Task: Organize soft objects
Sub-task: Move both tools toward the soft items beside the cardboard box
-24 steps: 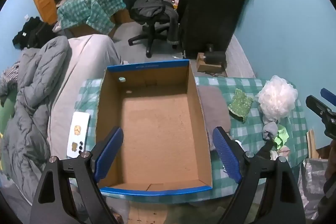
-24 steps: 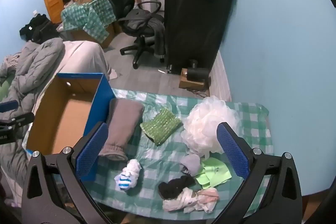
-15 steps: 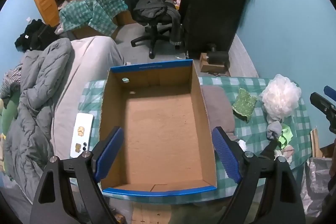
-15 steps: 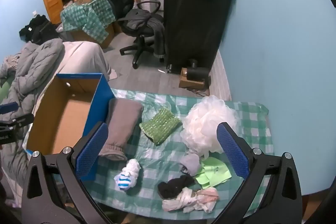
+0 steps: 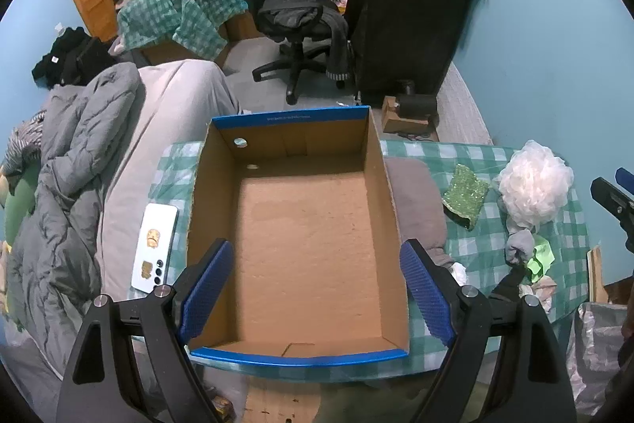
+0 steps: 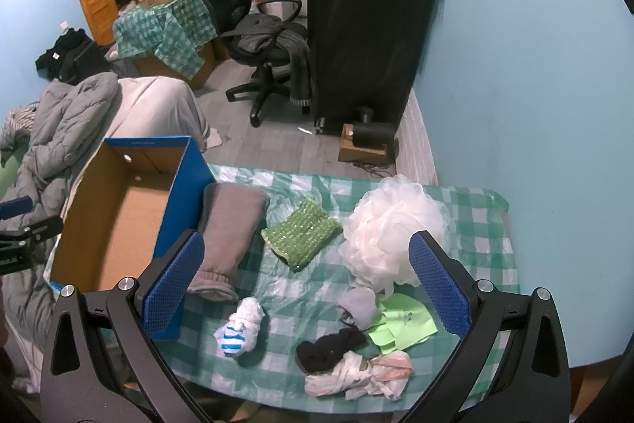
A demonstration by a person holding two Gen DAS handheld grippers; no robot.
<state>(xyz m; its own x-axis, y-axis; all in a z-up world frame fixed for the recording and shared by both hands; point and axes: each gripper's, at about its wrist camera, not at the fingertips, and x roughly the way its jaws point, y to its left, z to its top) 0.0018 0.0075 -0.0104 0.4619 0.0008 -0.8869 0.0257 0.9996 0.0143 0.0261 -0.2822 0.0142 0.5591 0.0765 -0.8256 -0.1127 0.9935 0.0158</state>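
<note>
An empty cardboard box with blue outer walls (image 5: pixel 301 236) (image 6: pixel 119 209) stands on the left of a green checked table (image 6: pixel 313 185). My left gripper (image 5: pixel 317 288) is open and empty above the box's near end. My right gripper (image 6: pixel 305 284) is open and empty above the soft things: a grey rolled cloth (image 6: pixel 230 232) beside the box, a green sequined pouch (image 6: pixel 303 234), a white mesh pouf (image 6: pixel 392 228), a white-blue sock ball (image 6: pixel 237 332), a grey sock (image 6: pixel 358 304), a lime cloth (image 6: pixel 400 324), a black sock (image 6: pixel 329 347) and a white-pink cloth (image 6: pixel 356 375).
A white phone (image 5: pixel 154 248) lies left of the box on a grey-covered bed (image 5: pixel 119 145) with a grey quilt (image 5: pixel 63 161). An office chair (image 6: pixel 265 46), a tall black covered stand (image 6: pixel 364 14) and a blue wall (image 6: pixel 515 66) lie beyond the table.
The left wrist view has shifted slightly, with the box sitting a little further right and lower. The right wrist view is almost the same. Both grippers stay open.
</note>
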